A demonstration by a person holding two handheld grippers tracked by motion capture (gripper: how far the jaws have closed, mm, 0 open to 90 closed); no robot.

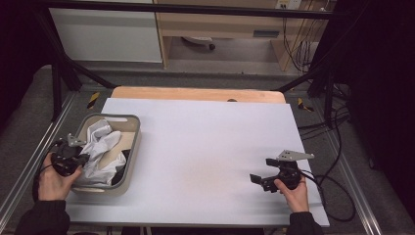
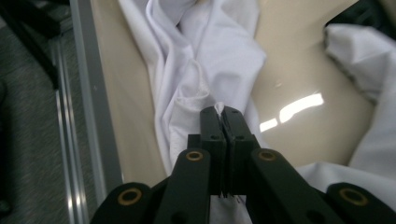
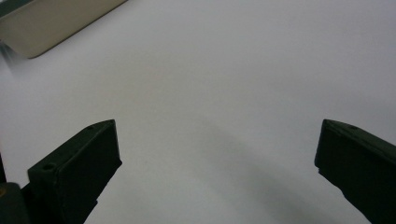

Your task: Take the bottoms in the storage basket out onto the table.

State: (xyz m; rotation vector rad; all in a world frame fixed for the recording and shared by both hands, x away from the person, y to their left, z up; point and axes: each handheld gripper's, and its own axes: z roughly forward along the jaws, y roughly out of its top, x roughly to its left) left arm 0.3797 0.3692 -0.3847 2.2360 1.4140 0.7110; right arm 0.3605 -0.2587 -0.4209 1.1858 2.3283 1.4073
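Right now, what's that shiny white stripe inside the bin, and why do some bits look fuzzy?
Left gripper view: the stripe is glare from a lamp on the bin's glossy floor beside the white cloth; the floor at left is blurred. Right gripper view: the bin corner is soft, and faint shadows lie on the table sheet. High view: dark edges.

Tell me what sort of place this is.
Probably a lab recording rig: a white-covered table inside a black metal frame, loose cables on the floor, and a beige bin of white cloth for handling practice.
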